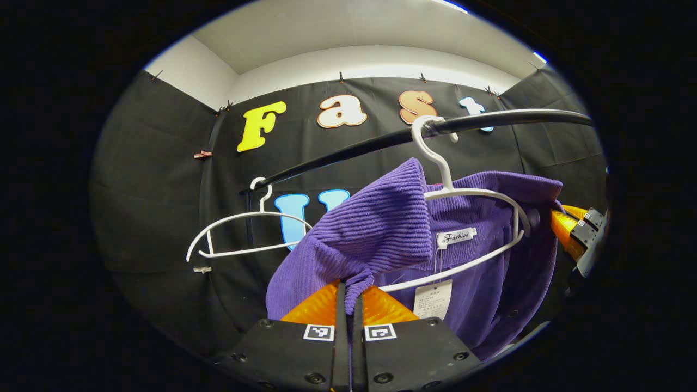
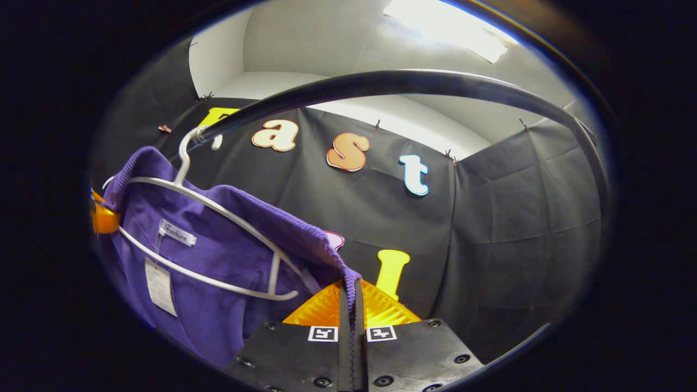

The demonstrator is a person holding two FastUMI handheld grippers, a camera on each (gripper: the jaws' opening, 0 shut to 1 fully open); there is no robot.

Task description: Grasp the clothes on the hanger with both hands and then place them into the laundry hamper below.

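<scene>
While both grippers have hold of the purple ribbed knit garment (image 1: pixel 381 228), it still hangs on the white plastic hanger (image 1: pixel 468 196), so the grasp step looks done and the lift-off plus drop remain.

Left gripper (image 1: pixel 349 296): jaws nearly closed, pinching a bunched fold of the garment's shoulder/collar edge between them. Right gripper (image 2: pixel 351 296): jaws likewise close to shut, clamped on the ribbed hem at the other shoulder. Both grips look thin, only an edge of fabric each; my guess is a slip is possible when the weight comes off the hanger.

Hanger hook is still over the black metal rail (image 1: pixel 381 144), garment draped below it with white tags (image 1: pixel 433 296) dangling inside the neck.

Left: pull fabric clear of the hanger arms, then lower into the hamper. I can't judge where the hamper sits.

View differences:
- left gripper view: a second, bare white hanger (image 1: pixel 245 234) farther along the rail, and the other gripper at the garment's far edge.
- right gripper view: the rail curving overhead, a bright ceiling light (image 2: pixel 446 27), and the garment's inner face with the hanger's lower bar across it.
</scene>
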